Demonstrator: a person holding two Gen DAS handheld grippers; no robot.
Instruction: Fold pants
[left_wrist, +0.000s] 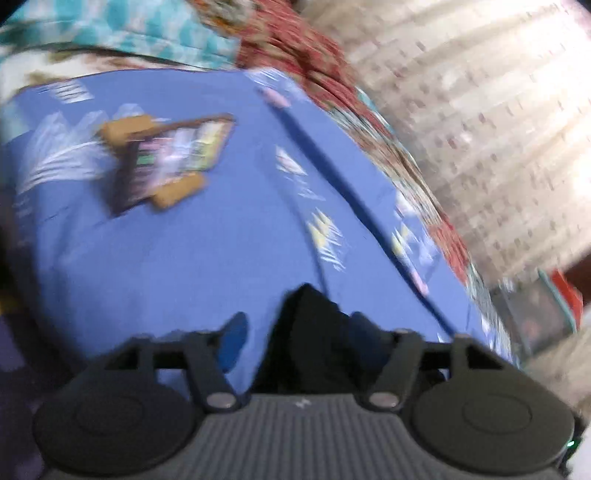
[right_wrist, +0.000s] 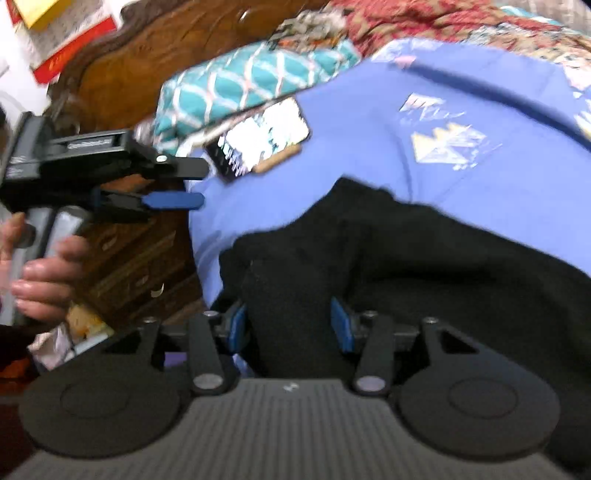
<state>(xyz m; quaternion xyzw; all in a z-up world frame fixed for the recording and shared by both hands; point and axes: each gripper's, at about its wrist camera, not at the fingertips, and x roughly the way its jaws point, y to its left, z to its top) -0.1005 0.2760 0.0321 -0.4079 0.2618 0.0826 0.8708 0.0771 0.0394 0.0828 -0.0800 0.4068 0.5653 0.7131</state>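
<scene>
Black fabric pants (right_wrist: 388, 258) bunch between the right claw (right_wrist: 291, 325)'s parted blue pads, spreading beyond it over a blue patterned bedsheet (right_wrist: 369, 140). Only this view shows the left claw (right_wrist: 197, 184), half-open and empty, off to its left. Left wrist view, blurred, shows a dark fold (left_wrist: 314, 332) between its fingers; contact unclear.

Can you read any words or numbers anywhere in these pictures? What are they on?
No text can be read.
Phone screen on the blue sheet: lit, too blurred to read.
Left gripper body: a small label, too blurred.
Red and white boxes at the top left: print too blurred.
</scene>
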